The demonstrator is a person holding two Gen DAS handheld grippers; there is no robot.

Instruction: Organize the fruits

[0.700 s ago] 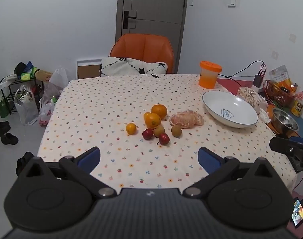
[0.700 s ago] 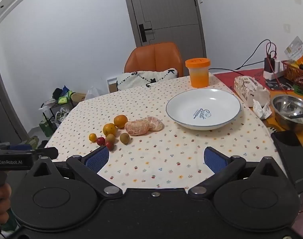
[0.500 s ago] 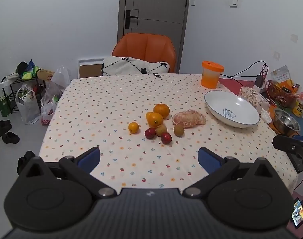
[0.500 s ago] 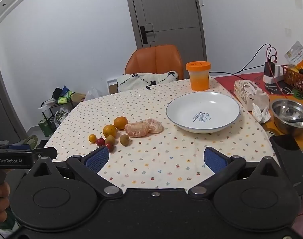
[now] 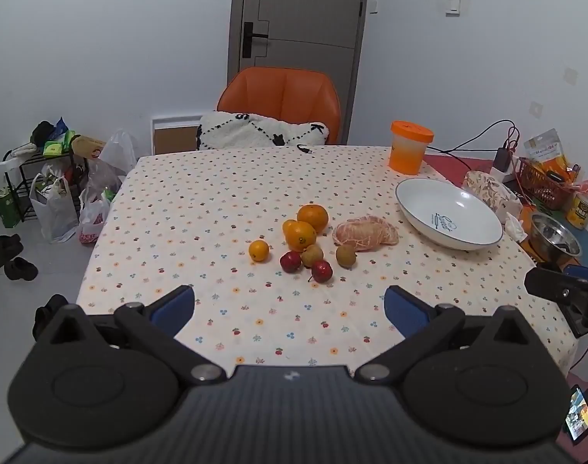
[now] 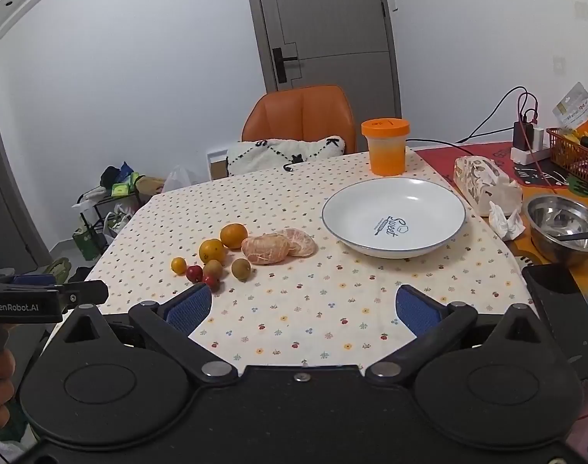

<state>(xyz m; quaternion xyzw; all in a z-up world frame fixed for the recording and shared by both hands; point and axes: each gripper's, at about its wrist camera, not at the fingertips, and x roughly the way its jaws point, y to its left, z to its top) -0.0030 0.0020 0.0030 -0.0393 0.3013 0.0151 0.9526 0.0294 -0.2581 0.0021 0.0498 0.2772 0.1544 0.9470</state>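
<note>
A cluster of fruit lies mid-table on the flowered cloth: two oranges (image 5: 312, 218) (image 6: 234, 235), a small yellow citrus (image 5: 258, 251), two red fruits (image 5: 321, 270), two brown fruits (image 5: 346, 256) and a peeled citrus (image 5: 365, 233) (image 6: 270, 247). An empty white plate (image 5: 448, 214) (image 6: 394, 216) sits to the right of them. My left gripper (image 5: 290, 307) is open and empty, near the table's front edge, short of the fruit. My right gripper (image 6: 303, 307) is open and empty, also at the front edge.
An orange-lidded cup (image 6: 385, 146) stands behind the plate. A tissue pack (image 6: 485, 185), a steel bowl (image 6: 564, 228) and a red basket (image 6: 574, 154) are at the right. An orange chair (image 5: 282, 112) stands at the far side. Bags and a rack (image 5: 50, 189) are at left.
Both grippers have drawn back and risen slightly, so the table looks a little farther away. The fruit and plate have not moved. Both stay open.
</note>
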